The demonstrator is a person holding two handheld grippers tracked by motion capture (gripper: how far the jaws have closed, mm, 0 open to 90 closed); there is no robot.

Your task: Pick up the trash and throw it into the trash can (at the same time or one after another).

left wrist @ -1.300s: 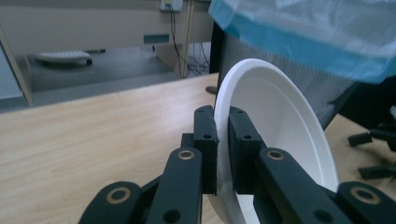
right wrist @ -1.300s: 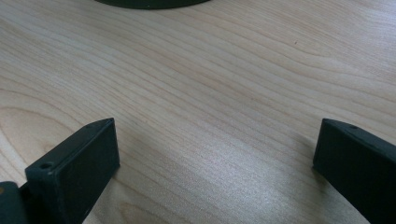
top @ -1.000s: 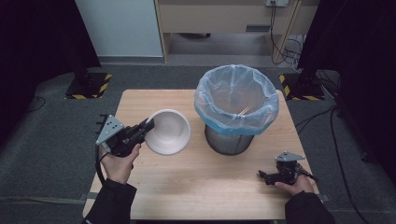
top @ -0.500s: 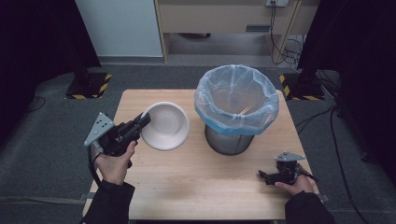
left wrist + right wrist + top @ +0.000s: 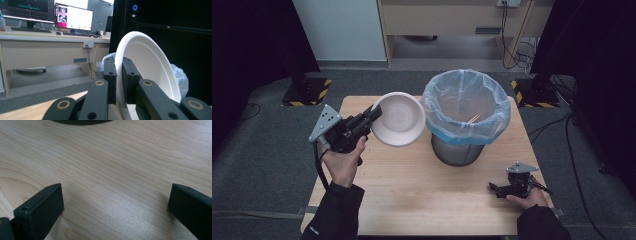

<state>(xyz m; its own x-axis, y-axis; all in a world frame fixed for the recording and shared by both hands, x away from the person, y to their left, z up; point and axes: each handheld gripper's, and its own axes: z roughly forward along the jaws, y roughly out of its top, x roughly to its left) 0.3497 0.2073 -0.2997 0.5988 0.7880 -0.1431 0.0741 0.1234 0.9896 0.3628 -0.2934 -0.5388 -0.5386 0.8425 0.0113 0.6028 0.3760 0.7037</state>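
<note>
High view, item list: L gripper (image 5: 373,114) clamped on rim of white round foam bowl (image 5: 398,118), held tilted above light wood table (image 5: 422,200), just beside grey bin w/ blue plastic liner (image 5: 464,107). R gripper (image 5: 493,188) resting on table, jaws wide apart, nothing btwn. Step, est.: carrying bowl to bin. Next: move over bin opening, then release.

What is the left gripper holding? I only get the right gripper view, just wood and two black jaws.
Observer: The left gripper is shut on the rim of a white bowl, lifted off the table.
Operator: Anything near it?
Observer: A bin lined with a blue bag stands right beside the bowl.
Operator: And my gripper?
Observer: The right gripper rests open on the table's near right corner, away from the bin.
</note>
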